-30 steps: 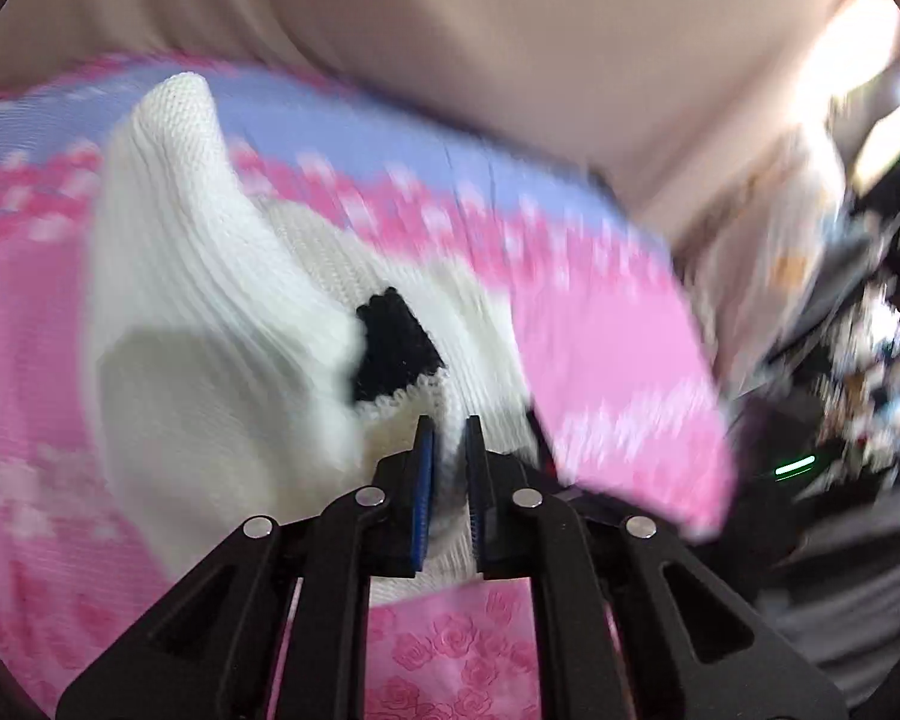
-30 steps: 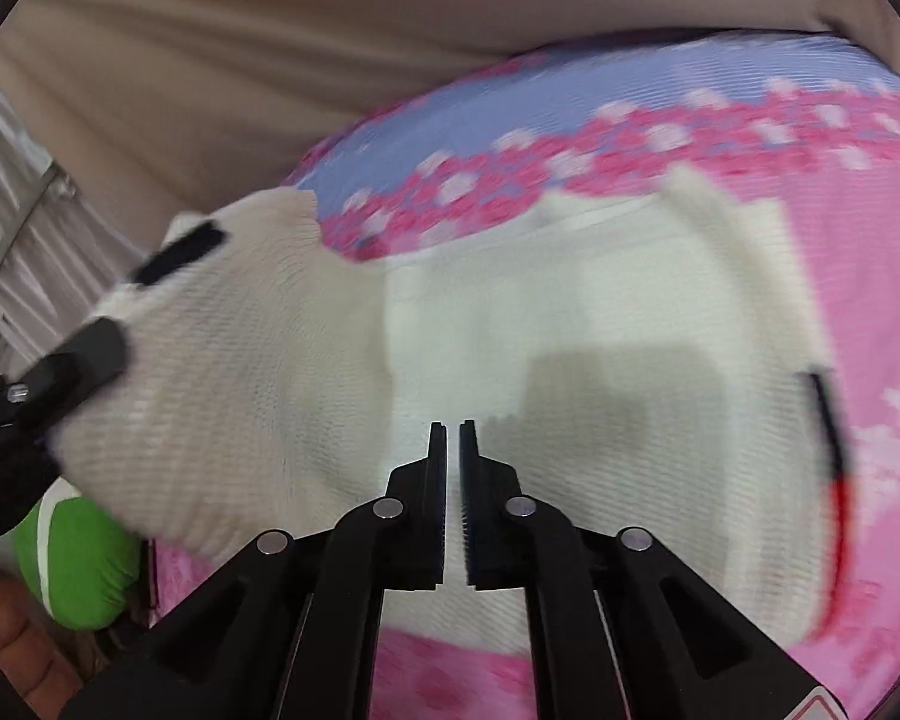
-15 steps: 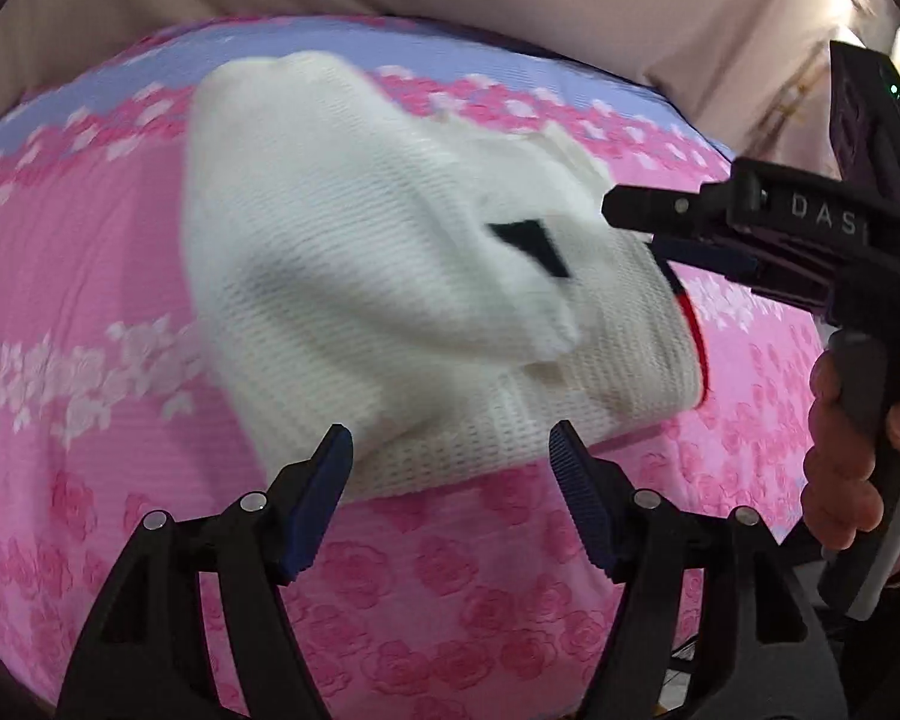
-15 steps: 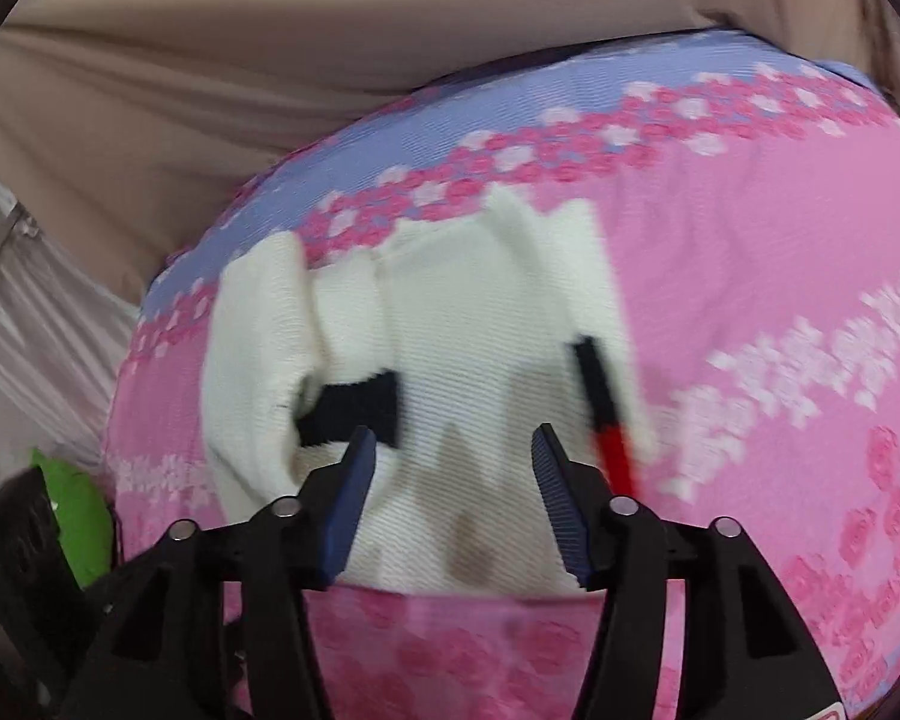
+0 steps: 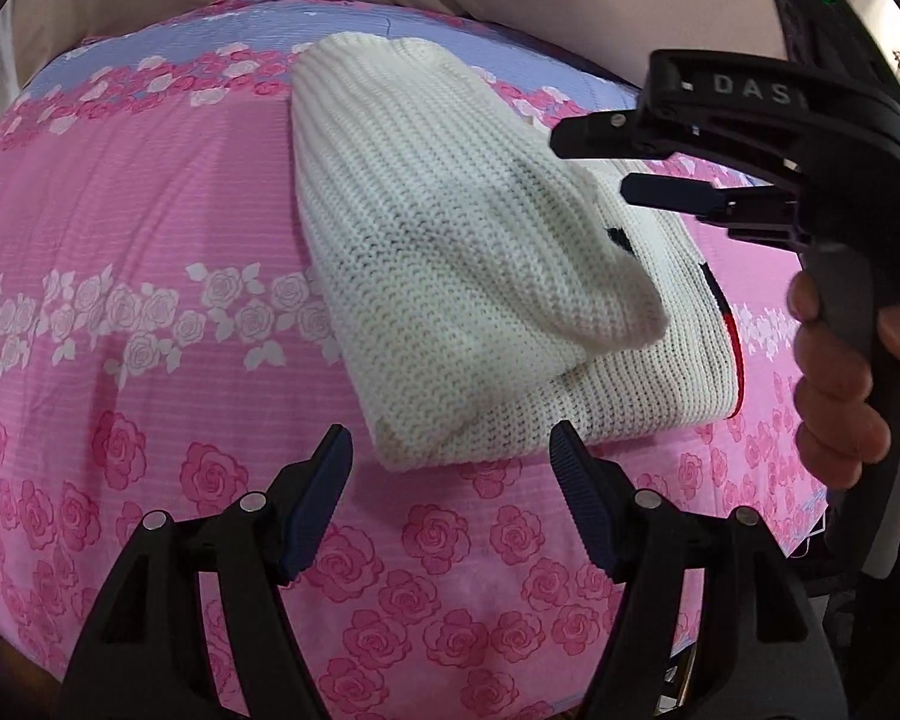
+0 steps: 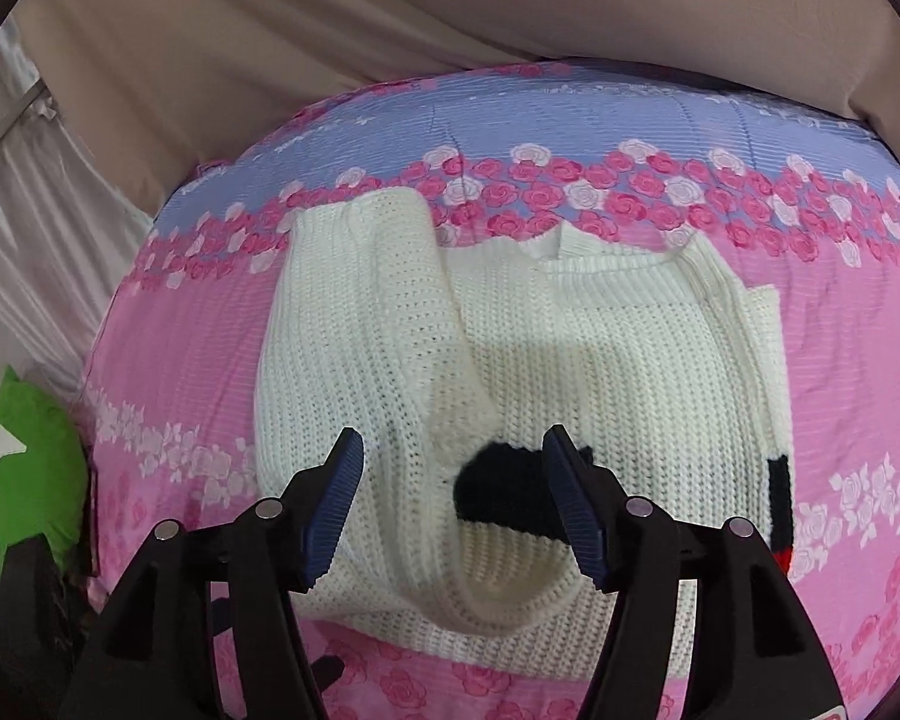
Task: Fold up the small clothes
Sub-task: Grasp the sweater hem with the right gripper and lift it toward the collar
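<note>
A small white knit sweater (image 5: 462,276) with black and red trim lies folded on a pink rose-patterned bedcover (image 5: 138,276). In the right wrist view the sweater (image 6: 600,360) has its left sleeve folded over the body, with a black cuff (image 6: 504,489) near the front. My left gripper (image 5: 450,501) is open and empty, just in front of the sweater's near edge. My right gripper (image 6: 453,501) is open and empty, above the folded sleeve and cuff. It also shows in the left wrist view (image 5: 750,138), held by a hand over the sweater's right side.
The bedcover (image 6: 840,360) has a blue band with roses at the far edge (image 6: 570,120). A beige curtain (image 6: 390,18) hangs behind. A green cushion (image 6: 18,468) sits off the bed at the left. The bed's front edge is near both grippers.
Both grippers, shut on the sweater a second ago, have opened and let it go. The sleeve now lies folded over the body, and both grippers have drawn back a little.
</note>
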`<state>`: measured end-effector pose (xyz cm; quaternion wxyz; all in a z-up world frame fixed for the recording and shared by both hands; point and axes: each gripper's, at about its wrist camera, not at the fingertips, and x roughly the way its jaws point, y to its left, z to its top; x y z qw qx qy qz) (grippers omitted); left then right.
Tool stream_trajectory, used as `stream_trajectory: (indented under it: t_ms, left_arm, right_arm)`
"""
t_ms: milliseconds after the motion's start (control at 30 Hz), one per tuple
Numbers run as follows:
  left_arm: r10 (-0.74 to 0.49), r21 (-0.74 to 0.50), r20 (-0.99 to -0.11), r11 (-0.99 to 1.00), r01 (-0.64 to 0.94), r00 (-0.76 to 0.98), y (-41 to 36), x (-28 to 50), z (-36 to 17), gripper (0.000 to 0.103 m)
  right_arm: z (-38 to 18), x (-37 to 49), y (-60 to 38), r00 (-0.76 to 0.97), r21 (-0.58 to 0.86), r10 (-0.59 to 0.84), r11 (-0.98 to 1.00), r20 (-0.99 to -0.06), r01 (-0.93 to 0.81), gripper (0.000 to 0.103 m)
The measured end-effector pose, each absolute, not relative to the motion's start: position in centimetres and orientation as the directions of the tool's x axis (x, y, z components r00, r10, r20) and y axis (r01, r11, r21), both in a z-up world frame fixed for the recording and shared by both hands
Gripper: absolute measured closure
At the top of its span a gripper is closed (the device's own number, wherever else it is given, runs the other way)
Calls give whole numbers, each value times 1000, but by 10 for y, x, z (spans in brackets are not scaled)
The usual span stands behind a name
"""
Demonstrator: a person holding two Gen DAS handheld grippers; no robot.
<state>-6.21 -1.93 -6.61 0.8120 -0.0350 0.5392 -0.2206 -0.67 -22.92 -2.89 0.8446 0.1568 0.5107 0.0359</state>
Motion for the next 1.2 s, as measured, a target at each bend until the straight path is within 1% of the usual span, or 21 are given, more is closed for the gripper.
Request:
stream_trajectory:
  t_ms: [167,200,233,267,333,433,467,533,600,633,700,733,767,867,933,1000,1067,1100,1133,1167,1200]
  left_arm:
    - [-405,-318,-856,903,290,322,-13,-60,-63,36]
    - [-413,-330,-853,900,285,319,-12,-60,-62,36]
    - [-417,-336,-852,899,282,316,-11,-59,-61,36]
    - [-424,-344,-850,896,281,313,-9,-60,-61,36]
    - [-424,-342,-850,896,284,313,-8,-60,-61,35]
    - [-422,-340,-860,893,294,287,-14,-58,-69,33]
    - [-421,-339,-864,892,299,275,-17,-57,-73,32]
    - [-412,-325,-873,890,318,261,-27,-55,-80,32]
    - [-407,-311,-874,889,337,265,-34,-53,-85,32]
    - [-403,-305,-876,889,341,266,-37,-52,-87,31]
    - [-398,-304,-881,890,340,254,-42,-50,-93,31]
    - [-400,-308,-883,889,337,247,-45,-48,-96,31]
    - [-400,-309,-883,889,338,244,-46,-47,-97,31]
    - [-393,-297,-885,890,346,250,-49,-46,-99,31]
    - [-389,-296,-887,892,342,247,-50,-44,-102,31]
    - [-391,-303,-888,893,331,242,-49,-41,-104,32]
    - [-405,-329,-889,889,317,214,-47,-36,-106,36]
    - [-414,-344,-888,886,311,197,-46,-33,-106,44]
    - [-420,-353,-889,884,307,185,-44,-30,-106,51]
    - [-416,-353,-891,885,303,179,-42,-28,-105,55]
    - [-415,-353,-893,886,302,175,-41,-26,-105,66]
  right_arm:
    - [-51,15,-225,415,405,330,908,-848,105,40]
    - [-57,18,-223,403,407,334,907,-852,109,41]
    - [-63,21,-221,390,413,344,905,-854,106,59]
    - [-66,23,-219,377,429,367,898,-851,95,92]
    - [-54,16,-229,418,488,410,868,-811,96,92]
    - [-29,-8,-255,496,465,358,879,-791,107,93]
    - [-30,-14,-263,499,451,337,884,-798,124,92]
    - [-54,-21,-277,444,431,322,886,-836,170,90]
    - [-76,-24,-282,403,423,318,883,-858,204,85]
    - [-79,-24,-281,403,428,324,881,-856,202,77]
    - [-73,-23,-279,434,421,304,885,-848,201,67]
    - [-67,-21,-277,450,409,289,892,-845,195,56]
    - [-59,-19,-275,476,365,240,912,-846,188,42]
    - [-49,-8,-269,512,248,125,952,-850,180,26]
    - [-60,6,-268,469,247,140,953,-872,174,23]
    - [-77,17,-265,400,296,204,938,-893,183,23]
    - [-87,20,-259,371,355,263,912,-891,206,31]
    - [-87,21,-256,375,367,271,905,-887,214,46]
    - [-83,23,-253,377,384,287,899,-881,213,69]
    - [-75,23,-252,389,407,306,889,-869,210,78]
    - [-61,21,-252,421,450,338,871,-841,198,80]
